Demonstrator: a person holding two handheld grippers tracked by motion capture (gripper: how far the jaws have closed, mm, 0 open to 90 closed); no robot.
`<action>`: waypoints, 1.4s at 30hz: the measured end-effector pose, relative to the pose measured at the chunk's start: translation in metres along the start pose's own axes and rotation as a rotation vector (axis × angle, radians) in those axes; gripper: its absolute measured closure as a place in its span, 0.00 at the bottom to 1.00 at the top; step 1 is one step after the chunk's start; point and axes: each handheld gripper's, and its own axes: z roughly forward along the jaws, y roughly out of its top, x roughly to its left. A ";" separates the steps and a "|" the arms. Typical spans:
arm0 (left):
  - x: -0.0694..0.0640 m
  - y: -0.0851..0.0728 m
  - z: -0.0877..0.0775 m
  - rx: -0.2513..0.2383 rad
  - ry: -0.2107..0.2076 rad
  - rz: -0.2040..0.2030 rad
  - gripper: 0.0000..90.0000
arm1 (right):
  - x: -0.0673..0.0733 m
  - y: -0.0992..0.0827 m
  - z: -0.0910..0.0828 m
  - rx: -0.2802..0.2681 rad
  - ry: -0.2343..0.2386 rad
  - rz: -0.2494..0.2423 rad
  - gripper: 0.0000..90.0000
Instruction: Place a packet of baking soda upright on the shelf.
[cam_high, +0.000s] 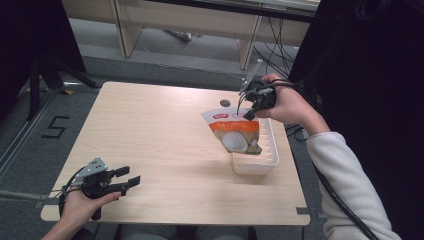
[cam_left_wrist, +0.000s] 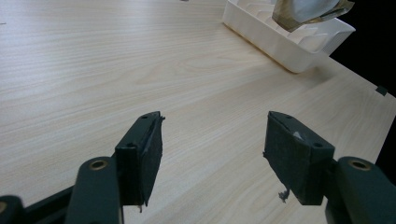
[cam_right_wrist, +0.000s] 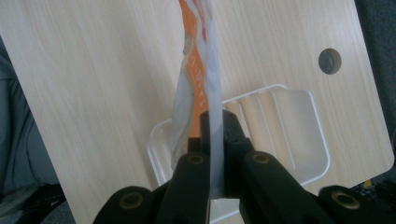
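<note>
Even, soft overhead light falls on the pale wooden table (cam_high: 150, 150), with only faint shadows beside the white tray (cam_high: 252, 165). The surroundings past the table's edges are dark in the high view. In the right gripper view the pouch (cam_right_wrist: 201, 70) is blurred close to the lens; the left gripper view is a little soft.

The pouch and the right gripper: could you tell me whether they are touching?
Touching. In the right gripper view, the right gripper has its jaws shut on the edge of the pouch, pads pressed to both faces, over the tray.
</note>
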 end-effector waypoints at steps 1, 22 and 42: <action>0.000 0.000 0.000 0.000 0.004 -0.005 0.40 | 0.000 -0.001 0.000 -0.002 0.002 0.005 1.00; 0.000 0.000 0.000 0.000 0.000 -0.001 0.40 | -0.002 -0.013 0.000 0.028 0.010 0.020 1.00; 0.000 0.000 0.000 0.000 0.002 -0.002 0.40 | -0.005 -0.022 0.000 0.049 -0.007 0.011 1.00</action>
